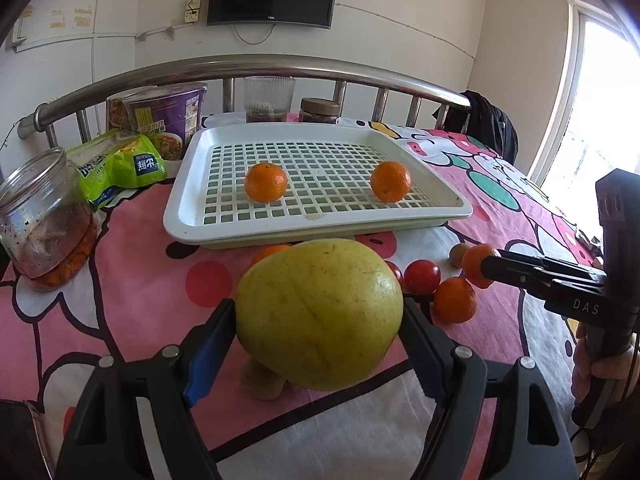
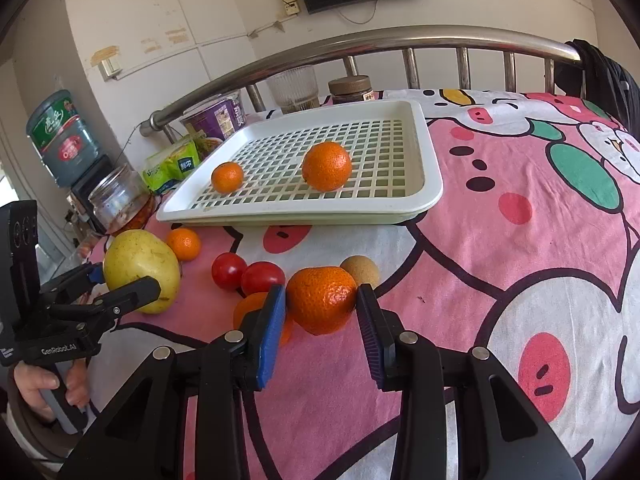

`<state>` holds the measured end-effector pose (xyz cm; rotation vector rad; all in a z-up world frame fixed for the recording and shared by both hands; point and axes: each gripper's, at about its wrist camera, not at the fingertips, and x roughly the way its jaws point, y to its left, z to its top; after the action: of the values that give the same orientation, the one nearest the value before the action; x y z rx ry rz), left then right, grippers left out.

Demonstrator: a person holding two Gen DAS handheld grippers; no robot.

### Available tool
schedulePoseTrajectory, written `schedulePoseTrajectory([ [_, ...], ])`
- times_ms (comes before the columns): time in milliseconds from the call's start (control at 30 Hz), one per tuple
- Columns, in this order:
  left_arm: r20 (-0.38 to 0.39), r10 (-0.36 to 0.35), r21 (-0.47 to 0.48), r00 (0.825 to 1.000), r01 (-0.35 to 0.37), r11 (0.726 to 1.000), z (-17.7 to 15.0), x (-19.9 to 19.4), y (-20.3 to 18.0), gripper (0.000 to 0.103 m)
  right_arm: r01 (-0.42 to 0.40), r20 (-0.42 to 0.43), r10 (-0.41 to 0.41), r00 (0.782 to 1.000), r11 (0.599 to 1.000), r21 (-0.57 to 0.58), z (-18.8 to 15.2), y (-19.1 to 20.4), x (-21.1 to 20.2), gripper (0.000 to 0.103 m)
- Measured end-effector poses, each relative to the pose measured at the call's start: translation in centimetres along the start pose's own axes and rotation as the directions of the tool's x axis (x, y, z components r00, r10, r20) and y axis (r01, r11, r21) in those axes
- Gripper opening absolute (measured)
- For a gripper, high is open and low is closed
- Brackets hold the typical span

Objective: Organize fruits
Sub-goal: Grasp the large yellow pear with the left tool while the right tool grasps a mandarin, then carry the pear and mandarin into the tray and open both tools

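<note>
Left gripper [image 1: 319,322] clamped across large yellow-green fruit [image 1: 320,312], pomelo-like; both pads against its sides, fruit resting on pink cartoon bedsheet [image 1: 132,280]. Right gripper [image 2: 321,306] bracketing tangerine [image 2: 322,304]: blue pad touching on one side, other pad at or just off the rind; judged gripped, lift not yet evident. No earlier view, so nothing noted on jaw travel.

Progress, judged from present layout:
- Done: two tangerines in white slotted tray [image 1: 184,184], straight ahead of both grippers. One [image 1: 266,182] toward left side of tray, other [image 1: 390,182] toward right, well apart.
- In hand: yellow fruit (left), one tangerine (right). Both on sheet, short of tray's near rim.
- Left on sheet: two cherry tomatoes [image 2: 246,274] touching each other, just beyond right gripper's left finger; tangerine [image 2: 183,243] beside yellow fruit, between it and tray; another orange fruit [image 2: 250,306] half hidden behind right gripper's left pad; small tan round fruit [image 2: 360,270] just behind held tangerine, kind unclear. Tan object [image 1: 264,380] partly under yellow fruit in left view, not identifiable.

Estimate: under halfway. Roughly two placed, two gripped, five or more waiting.

Clutter to left of tray, not part of sorting: glass jar [image 1: 44,216], green snack bag [image 1: 116,168], purple noodle cup [image 1: 168,120].

Risk note: yellow fruit wide for jaws; slip plausible on lift.
</note>
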<state>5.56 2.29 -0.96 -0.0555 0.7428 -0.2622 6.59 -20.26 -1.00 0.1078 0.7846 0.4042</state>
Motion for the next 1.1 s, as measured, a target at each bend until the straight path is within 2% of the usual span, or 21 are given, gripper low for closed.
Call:
schedulePoseTrajectory([
  [333,0.004,-0.027,-0.047,1.0,0.027,0.999,0.5,-0.7,0.2,0.082,-0.023,0.038,0.023,0.999,1.0,-0.013,0.2,0.3,-0.8,0.035],
  [500,-0.002,-0.085,-0.076,0.996,0.085,0.994,1.7,-1.7,-0.4,0.082,-0.083,0.061,0.083,0.995,0.997,-0.003,1.0,0.5,-2.0,0.035],
  [833,0.088,-0.068,-0.063,0.994,0.074,0.995,6.3,-3.5,-1.2,0.082,-0.14,0.147,0.143,0.979,0.99,-0.033,5.9,0.8,-5.2,0.035],
  [1100,0.113,-0.069,-0.074,0.991,0.078,0.994,9.9,-1.9,-0.8,0.082,-0.143,0.162,0.147,0.976,0.989,-0.033,9.3,0.3,-4.3,0.035],
])
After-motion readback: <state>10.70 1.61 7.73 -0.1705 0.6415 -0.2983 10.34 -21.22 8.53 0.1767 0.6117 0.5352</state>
